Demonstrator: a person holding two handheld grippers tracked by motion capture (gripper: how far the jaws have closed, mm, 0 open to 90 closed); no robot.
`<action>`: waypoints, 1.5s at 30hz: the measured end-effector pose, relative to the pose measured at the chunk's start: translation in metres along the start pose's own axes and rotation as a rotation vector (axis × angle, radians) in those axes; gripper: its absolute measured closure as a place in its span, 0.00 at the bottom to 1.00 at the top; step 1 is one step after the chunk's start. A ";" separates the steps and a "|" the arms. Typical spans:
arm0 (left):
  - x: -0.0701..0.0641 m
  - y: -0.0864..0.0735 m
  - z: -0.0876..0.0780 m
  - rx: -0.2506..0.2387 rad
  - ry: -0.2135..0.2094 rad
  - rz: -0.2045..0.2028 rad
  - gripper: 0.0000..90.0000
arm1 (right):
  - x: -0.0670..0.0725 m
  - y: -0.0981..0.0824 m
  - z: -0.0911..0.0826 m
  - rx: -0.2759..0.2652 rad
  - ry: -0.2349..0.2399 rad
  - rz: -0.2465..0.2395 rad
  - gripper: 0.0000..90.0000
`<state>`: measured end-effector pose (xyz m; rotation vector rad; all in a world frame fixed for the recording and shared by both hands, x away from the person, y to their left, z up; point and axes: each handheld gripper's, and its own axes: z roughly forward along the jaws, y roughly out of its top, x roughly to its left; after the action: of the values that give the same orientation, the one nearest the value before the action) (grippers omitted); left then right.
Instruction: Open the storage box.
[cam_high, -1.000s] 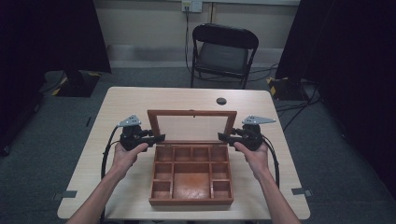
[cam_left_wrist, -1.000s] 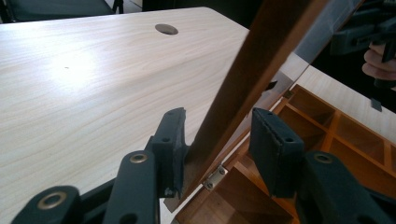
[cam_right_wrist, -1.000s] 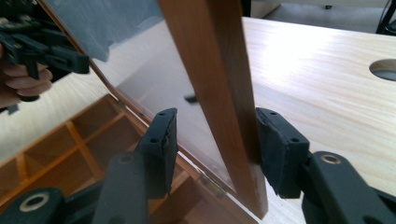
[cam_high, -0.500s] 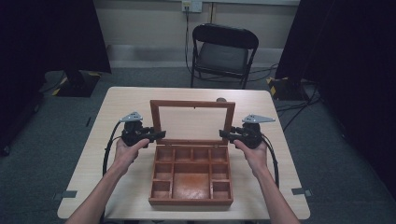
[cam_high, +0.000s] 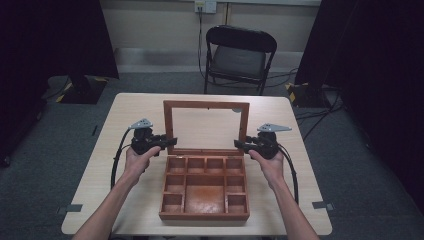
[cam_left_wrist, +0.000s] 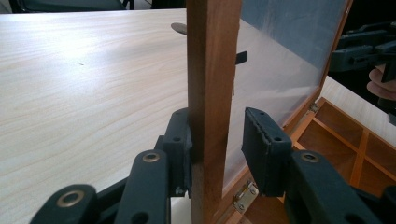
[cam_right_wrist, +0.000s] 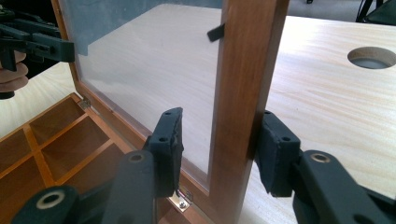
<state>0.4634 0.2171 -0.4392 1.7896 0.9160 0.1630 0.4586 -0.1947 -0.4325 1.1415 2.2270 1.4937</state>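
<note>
A brown wooden box (cam_high: 204, 216) with several compartments stands on the table, its glass-paned lid (cam_high: 206, 104) raised upright on its hinges. My left gripper (cam_high: 170, 141) straddles the lid's left rail low down. In the left gripper view (cam_left_wrist: 215, 144) one pad touches the rail (cam_left_wrist: 210, 70) and the other stands off it; the jaws have just closed a little. My right gripper (cam_high: 240, 145) straddles the right rail. In the right gripper view (cam_right_wrist: 217, 140) the outer pad lies against the rail (cam_right_wrist: 247, 60) and the inner one is apart from it; these jaws have just opened slightly.
The light wooden table (cam_high: 100, 200) has a round hole (cam_right_wrist: 371, 57) behind the lid. A black folding chair (cam_high: 240, 55) stands beyond the far edge. Dark curtains flank both sides, and cables lie on the floor at the right (cam_high: 310, 115).
The lid has swung up from a backward-lowered tilt to upright, and looks taller now. Both hands have stayed at its lower corners.
</note>
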 end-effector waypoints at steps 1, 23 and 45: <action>0.000 0.000 0.000 0.000 0.000 0.000 0.70 | 0.000 0.000 0.000 0.000 0.000 0.000 0.62; 0.005 -0.017 0.007 0.094 0.036 -0.001 0.66 | -0.009 -0.006 0.008 0.029 -0.039 0.016 0.67; 0.013 -0.011 0.014 0.086 0.027 -0.057 0.67 | -0.015 -0.006 0.015 0.026 -0.049 0.037 0.64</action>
<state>0.4742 0.2167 -0.4587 1.8420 1.0054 0.1132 0.4746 -0.1963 -0.4485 1.2196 2.2108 1.4388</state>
